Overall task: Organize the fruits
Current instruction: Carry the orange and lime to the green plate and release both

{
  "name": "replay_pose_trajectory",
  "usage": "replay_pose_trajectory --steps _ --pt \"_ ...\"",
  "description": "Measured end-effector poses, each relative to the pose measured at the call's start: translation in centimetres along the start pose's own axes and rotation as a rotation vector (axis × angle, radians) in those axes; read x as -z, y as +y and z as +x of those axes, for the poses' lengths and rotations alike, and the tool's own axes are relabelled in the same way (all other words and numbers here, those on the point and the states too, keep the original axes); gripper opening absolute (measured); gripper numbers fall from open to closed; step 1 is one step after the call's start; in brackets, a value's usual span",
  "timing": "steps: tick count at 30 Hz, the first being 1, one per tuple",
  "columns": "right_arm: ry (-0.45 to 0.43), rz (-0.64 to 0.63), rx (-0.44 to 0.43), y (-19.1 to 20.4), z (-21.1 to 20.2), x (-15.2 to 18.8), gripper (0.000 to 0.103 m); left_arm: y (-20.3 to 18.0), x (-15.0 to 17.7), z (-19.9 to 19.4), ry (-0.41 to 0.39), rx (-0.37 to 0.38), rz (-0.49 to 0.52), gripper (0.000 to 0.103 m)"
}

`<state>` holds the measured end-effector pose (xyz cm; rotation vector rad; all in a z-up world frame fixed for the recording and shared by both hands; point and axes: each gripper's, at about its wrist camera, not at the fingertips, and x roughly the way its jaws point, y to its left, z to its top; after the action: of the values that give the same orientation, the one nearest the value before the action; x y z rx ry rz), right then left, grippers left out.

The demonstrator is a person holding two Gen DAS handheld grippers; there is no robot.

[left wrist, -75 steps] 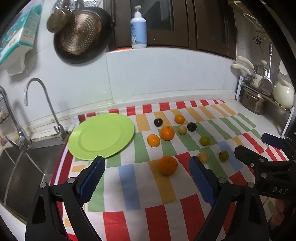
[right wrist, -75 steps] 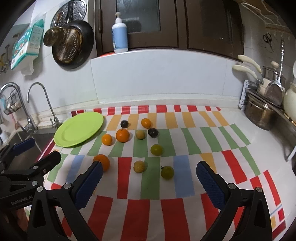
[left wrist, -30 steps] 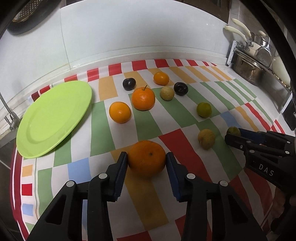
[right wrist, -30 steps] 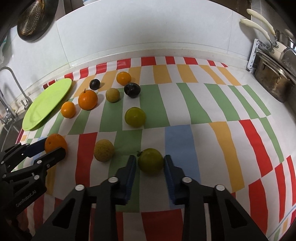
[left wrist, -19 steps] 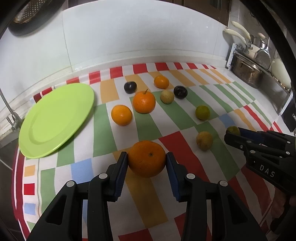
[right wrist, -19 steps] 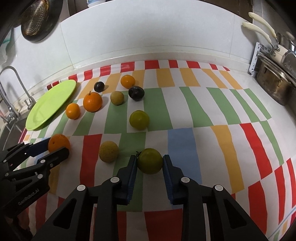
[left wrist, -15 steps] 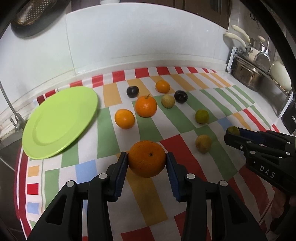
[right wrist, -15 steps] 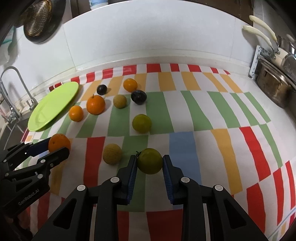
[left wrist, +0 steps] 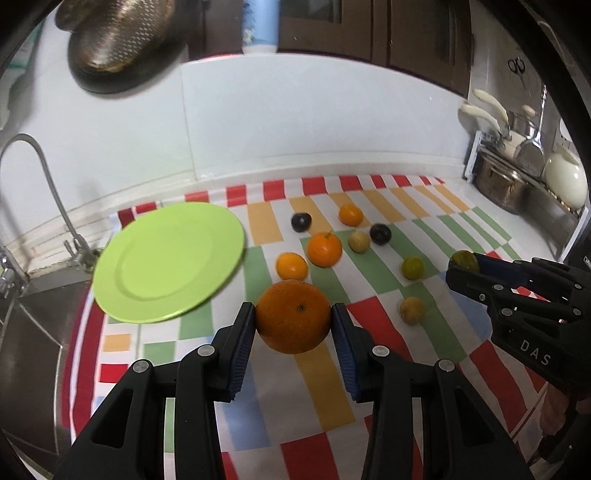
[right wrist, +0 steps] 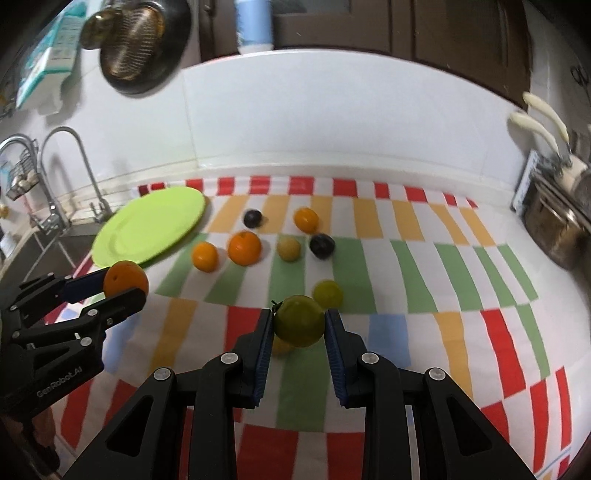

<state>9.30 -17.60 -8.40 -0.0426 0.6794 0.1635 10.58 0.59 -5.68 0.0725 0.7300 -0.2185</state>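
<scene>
My left gripper point(left wrist: 293, 326) is shut on a large orange point(left wrist: 293, 316) and holds it above the striped cloth, right of the green plate point(left wrist: 166, 258). My right gripper point(right wrist: 298, 326) is shut on a green fruit point(right wrist: 299, 319), lifted above the cloth. In the right wrist view the left gripper point(right wrist: 122, 286) with its orange point(right wrist: 125, 278) is at the left, near the plate point(right wrist: 147, 227). In the left wrist view the right gripper point(left wrist: 463, 267) with the green fruit point(left wrist: 466, 259) is at the right. Several oranges, dark plums and yellowish fruits lie on the cloth.
A sink and tap point(left wrist: 48, 192) lie left of the plate. A metal pot point(left wrist: 502, 184) and utensil rack stand at the far right. A pan point(left wrist: 122, 44) hangs on the white wall and a bottle point(left wrist: 260, 26) stands on the ledge.
Both grippers closed on their fruits about a second ago and have since lifted them off the cloth. The views now sit higher and tilt up toward the wall.
</scene>
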Motion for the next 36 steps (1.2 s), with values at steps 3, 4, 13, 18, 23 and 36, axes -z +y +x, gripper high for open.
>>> replay_pose_trajectory --steps 3,4,13,18,23,36 --pt "-0.029 -0.032 -0.023 0.9 -0.5 -0.7 0.029 0.6 -0.3 -1.0 -0.034 -0.024 -0.002 0.041" --pt "-0.038 -0.042 -0.028 1.2 -0.6 -0.9 0.029 0.9 -0.4 -1.3 -0.045 -0.031 -0.005 0.041" --pt "-0.108 -0.139 -0.097 4.5 -1.0 -3.4 0.029 3.6 -1.3 -3.4 -0.114 -0.110 -0.036 0.041" --pt "-0.130 -0.182 -0.156 6.3 -0.6 -4.8 0.029 5.6 -1.5 -3.8 -0.125 -0.147 -0.068 0.041" --pt "-0.128 -0.209 -0.227 8.4 0.3 -6.1 0.029 7.6 -1.5 -3.8 -0.125 -0.188 -0.098 0.041" --pt "-0.056 -0.233 -0.328 12.8 5.3 -8.8 0.029 11.5 -2.0 -1.3 -0.090 -0.220 -0.136 0.041"
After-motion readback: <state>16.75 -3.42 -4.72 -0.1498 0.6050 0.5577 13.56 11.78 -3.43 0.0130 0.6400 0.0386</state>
